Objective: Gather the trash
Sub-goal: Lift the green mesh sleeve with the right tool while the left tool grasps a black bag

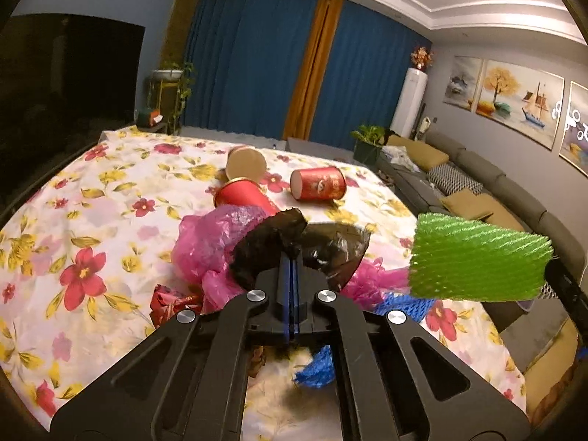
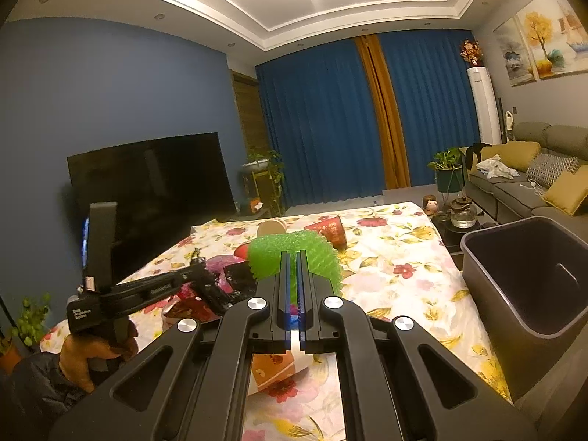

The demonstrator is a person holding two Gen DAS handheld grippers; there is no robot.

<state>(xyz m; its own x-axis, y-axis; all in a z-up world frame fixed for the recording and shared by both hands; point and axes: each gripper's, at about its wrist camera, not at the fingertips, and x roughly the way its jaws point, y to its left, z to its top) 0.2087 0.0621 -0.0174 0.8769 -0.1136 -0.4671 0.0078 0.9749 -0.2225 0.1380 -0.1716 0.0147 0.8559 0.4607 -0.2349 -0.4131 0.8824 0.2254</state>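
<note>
My left gripper (image 1: 292, 257) is shut on a crumpled black plastic bag (image 1: 257, 250), just above a pink plastic bag (image 1: 209, 246) on the flowered tablecloth (image 1: 110, 191). From the right wrist view, the same left gripper (image 2: 215, 292) reaches in from the left with the black plastic bag (image 2: 240, 279) at its tips. My right gripper (image 2: 293, 255) is shut on a green foam net (image 2: 272, 253), which hangs in the air at the right of the left wrist view as the green foam net (image 1: 477, 257). Two red cups (image 1: 318, 183) and a beige cup (image 1: 245, 163) lie farther back.
A dark grey bin (image 2: 529, 275) stands open at the table's right edge. Blue foam netting (image 1: 316, 367), a red wrapper (image 1: 169, 303) and an orange paper cup (image 2: 272, 367) lie near the front. A sofa (image 1: 459, 183) runs along the right; a television (image 2: 154, 180) stands at the left.
</note>
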